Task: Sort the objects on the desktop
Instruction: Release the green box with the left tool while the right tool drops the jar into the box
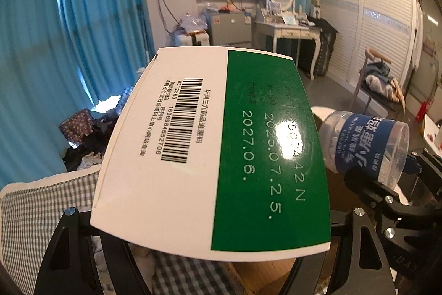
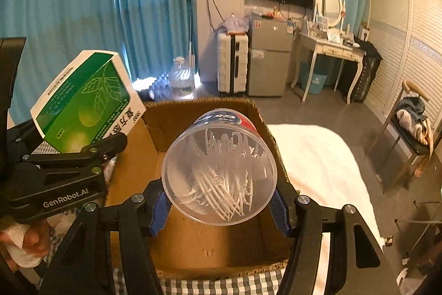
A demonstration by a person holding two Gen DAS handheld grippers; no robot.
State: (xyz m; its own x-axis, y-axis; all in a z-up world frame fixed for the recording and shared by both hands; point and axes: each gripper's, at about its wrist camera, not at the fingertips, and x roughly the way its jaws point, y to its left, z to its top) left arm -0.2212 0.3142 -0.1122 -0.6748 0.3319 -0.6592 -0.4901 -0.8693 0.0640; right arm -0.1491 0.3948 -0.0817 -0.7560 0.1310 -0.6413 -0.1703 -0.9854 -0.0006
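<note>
Left gripper (image 2: pixel 74 154) clamped on a green-and-white medicine box (image 1: pixel 212 154), fingers closed against its lower end. Box tilted, barcode and printed dates facing the left wrist camera; leaf-printed face seen at 9 o'clock in the right wrist view (image 2: pixel 83 101).

Right gripper (image 2: pixel 221 209) closed on a clear plastic tub of white floss picks (image 2: pixel 219 167), blue pads (image 2: pixel 160 208) pressed on either side of it. Tub held lying over, transparent base toward the camera, blue label at the far end. Same tub at 3 o'clock in the left wrist view (image 1: pixel 364 148).

Both items held in the air above an open cardboard box (image 2: pixel 199 237), tub over its middle, medicine box over its 9 o'clock edge. Cardboard box resting on a checked cloth (image 2: pixel 199 284). White bedding (image 2: pixel 317 156) at 3 o'clock of the cardboard box.
</note>
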